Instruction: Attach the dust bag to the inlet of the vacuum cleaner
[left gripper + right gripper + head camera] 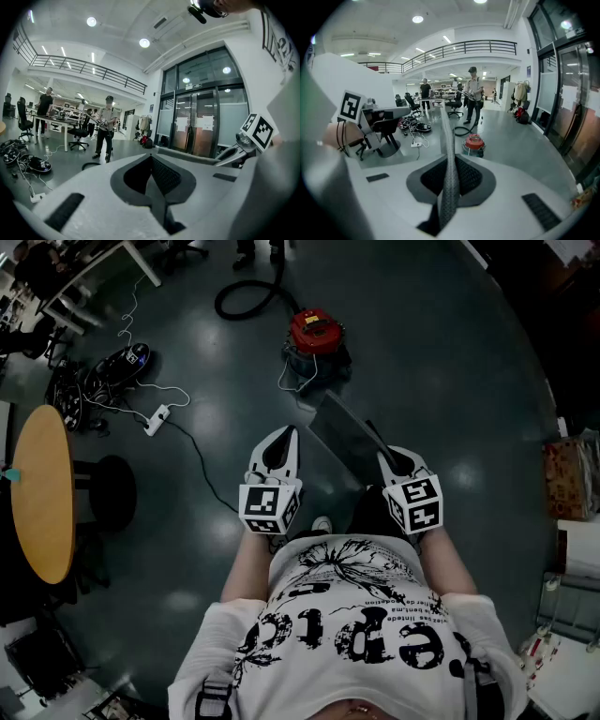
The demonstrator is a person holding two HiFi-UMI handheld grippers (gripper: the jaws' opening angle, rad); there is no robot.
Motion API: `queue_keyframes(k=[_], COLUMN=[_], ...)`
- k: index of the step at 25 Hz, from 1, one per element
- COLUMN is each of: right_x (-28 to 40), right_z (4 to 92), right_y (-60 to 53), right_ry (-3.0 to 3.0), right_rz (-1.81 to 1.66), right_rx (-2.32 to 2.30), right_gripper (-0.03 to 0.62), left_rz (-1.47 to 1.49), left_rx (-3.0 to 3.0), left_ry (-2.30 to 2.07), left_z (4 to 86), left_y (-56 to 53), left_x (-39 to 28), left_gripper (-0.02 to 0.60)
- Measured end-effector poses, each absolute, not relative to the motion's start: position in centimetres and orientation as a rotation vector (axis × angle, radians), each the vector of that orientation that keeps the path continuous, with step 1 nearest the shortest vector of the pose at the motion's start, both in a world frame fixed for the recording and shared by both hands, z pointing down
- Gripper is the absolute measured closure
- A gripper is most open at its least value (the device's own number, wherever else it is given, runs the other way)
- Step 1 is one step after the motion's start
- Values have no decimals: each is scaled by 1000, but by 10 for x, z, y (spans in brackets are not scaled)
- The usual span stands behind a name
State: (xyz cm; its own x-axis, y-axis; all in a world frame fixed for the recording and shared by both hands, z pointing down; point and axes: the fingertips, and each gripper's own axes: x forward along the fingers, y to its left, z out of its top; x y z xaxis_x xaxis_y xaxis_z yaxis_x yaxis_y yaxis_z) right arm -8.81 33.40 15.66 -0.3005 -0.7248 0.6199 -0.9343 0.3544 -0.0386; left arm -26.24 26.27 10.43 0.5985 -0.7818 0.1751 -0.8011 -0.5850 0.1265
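The vacuum cleaner, a red-topped canister with a black hose, stands on the dark floor ahead of me; it also shows small in the right gripper view. My right gripper is shut on the dust bag, a flat grey sheet that reaches forward and left toward the vacuum. Seen edge-on, the dust bag runs as a thin grey strip between the right gripper's pads. My left gripper hangs beside it, apart from the bag. The left gripper is shut with nothing in it.
A round wooden table and a black stool stand at the left. A white power strip and tangled cables lie on the floor. Boxes sit at the right. People stand by desks beyond the vacuum.
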Motion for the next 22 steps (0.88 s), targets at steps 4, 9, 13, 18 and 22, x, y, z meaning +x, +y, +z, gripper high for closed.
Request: queue_keyframes(k=[4, 9, 13, 18, 22], right_x=[-58, -18, 20, 68, 100], right_z=[165, 166, 150, 145, 157], right_y=[300, 240, 194, 147, 118], right_ry=[-2135, -2189, -2251, -2298, -2309], right_rz=[550, 534, 495, 419, 415], right_rx=[1407, 1324, 1231, 1105, 1031], right_gripper=[572, 572, 572, 571, 572], left_rz=[179, 206, 206, 167, 158], left_rx=[2619, 2565, 2552, 2503, 2445], left_ry=[-1348, -1442, -1528, -1623, -1670], left_z=[112, 113, 93, 85, 95], left_y=[234, 185, 147, 104, 84], left_x=[-234, -196, -159, -111, -82], left_gripper=[577, 577, 578, 577, 578])
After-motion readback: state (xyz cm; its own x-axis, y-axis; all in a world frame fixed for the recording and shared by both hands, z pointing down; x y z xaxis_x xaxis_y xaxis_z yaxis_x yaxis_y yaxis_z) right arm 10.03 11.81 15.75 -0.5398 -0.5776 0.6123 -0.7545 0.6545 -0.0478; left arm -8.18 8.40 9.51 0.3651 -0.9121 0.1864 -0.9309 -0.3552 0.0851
